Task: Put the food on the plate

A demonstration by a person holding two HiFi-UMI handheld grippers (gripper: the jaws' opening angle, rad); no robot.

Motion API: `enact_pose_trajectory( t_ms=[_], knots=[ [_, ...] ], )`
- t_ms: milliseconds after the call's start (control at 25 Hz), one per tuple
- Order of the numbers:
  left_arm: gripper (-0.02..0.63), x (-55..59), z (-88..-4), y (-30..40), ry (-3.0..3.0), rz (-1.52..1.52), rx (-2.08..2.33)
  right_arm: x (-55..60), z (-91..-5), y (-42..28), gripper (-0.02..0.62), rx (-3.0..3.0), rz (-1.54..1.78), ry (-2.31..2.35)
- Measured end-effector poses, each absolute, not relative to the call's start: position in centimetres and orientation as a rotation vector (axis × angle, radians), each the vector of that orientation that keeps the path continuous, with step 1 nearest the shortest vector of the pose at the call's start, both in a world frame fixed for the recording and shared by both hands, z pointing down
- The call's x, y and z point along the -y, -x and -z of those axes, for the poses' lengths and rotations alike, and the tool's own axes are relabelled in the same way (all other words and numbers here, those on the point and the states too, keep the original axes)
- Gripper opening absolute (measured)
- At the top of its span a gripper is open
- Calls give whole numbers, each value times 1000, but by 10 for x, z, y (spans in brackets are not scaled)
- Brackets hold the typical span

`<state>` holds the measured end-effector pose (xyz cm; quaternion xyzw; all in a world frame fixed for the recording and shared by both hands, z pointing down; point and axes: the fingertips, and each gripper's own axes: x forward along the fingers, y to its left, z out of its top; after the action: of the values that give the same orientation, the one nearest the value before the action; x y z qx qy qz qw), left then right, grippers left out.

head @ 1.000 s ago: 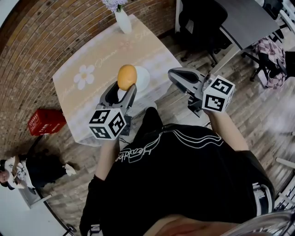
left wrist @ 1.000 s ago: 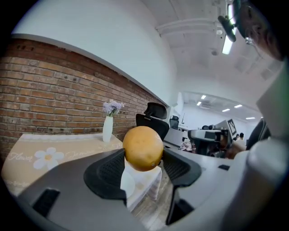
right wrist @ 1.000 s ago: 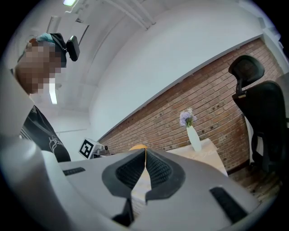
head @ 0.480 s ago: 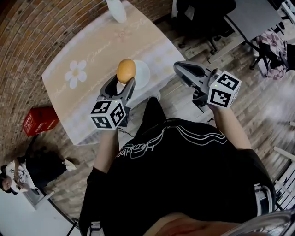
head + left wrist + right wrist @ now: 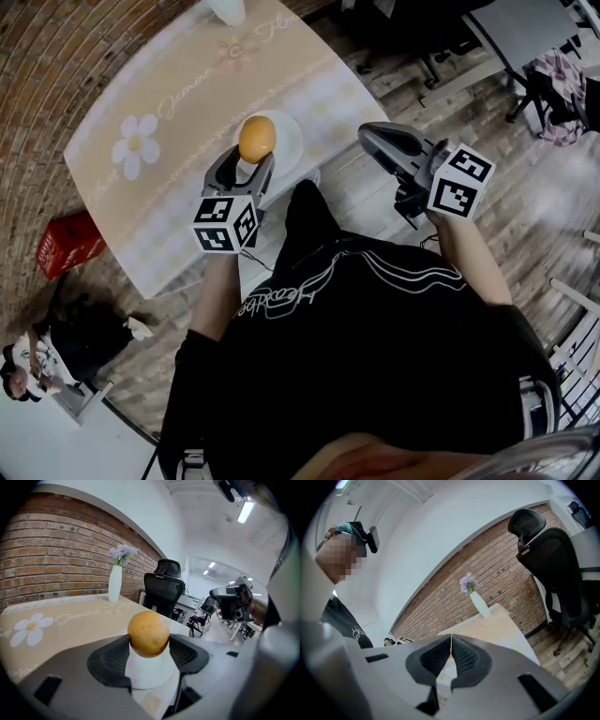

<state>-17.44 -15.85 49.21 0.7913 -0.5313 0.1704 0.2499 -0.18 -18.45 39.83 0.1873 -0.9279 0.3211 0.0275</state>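
Observation:
A round orange fruit (image 5: 257, 139) sits between the fingers of my left gripper (image 5: 249, 157), which is shut on it. It hangs over the left part of a white plate (image 5: 289, 142) on the beige flowered table (image 5: 169, 141). In the left gripper view the fruit (image 5: 148, 633) is pinched at its sides by the dark pads, with the plate (image 5: 151, 672) showing just beneath it. My right gripper (image 5: 369, 136) hovers off the table's right corner, over the wooden floor. Its jaws (image 5: 451, 638) are shut on nothing.
A white vase (image 5: 225, 9) with lilac flowers (image 5: 123, 552) stands at the table's far end. A red crate (image 5: 66, 246) sits on the floor to the left, with a person (image 5: 23, 361) beyond it. Black office chairs (image 5: 163, 590) and desks stand to the right.
The table and plate have slid lower and leftward in the head view. The left gripper still holds the fruit over the plate. The right gripper has barely shifted.

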Motion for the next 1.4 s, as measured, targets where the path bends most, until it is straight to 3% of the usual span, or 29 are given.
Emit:
enact_pose_trajectory(
  t_ms=[960,1400],
  knots=[
    [261,160,-543,174,-2140,-615,1450,185,-425,-10,-3,2802,-1099,-621],
    [310,142,-508,174,-2114,-430,1498,165,-400,-11,-2,2850,-1013,-595]
  ],
)
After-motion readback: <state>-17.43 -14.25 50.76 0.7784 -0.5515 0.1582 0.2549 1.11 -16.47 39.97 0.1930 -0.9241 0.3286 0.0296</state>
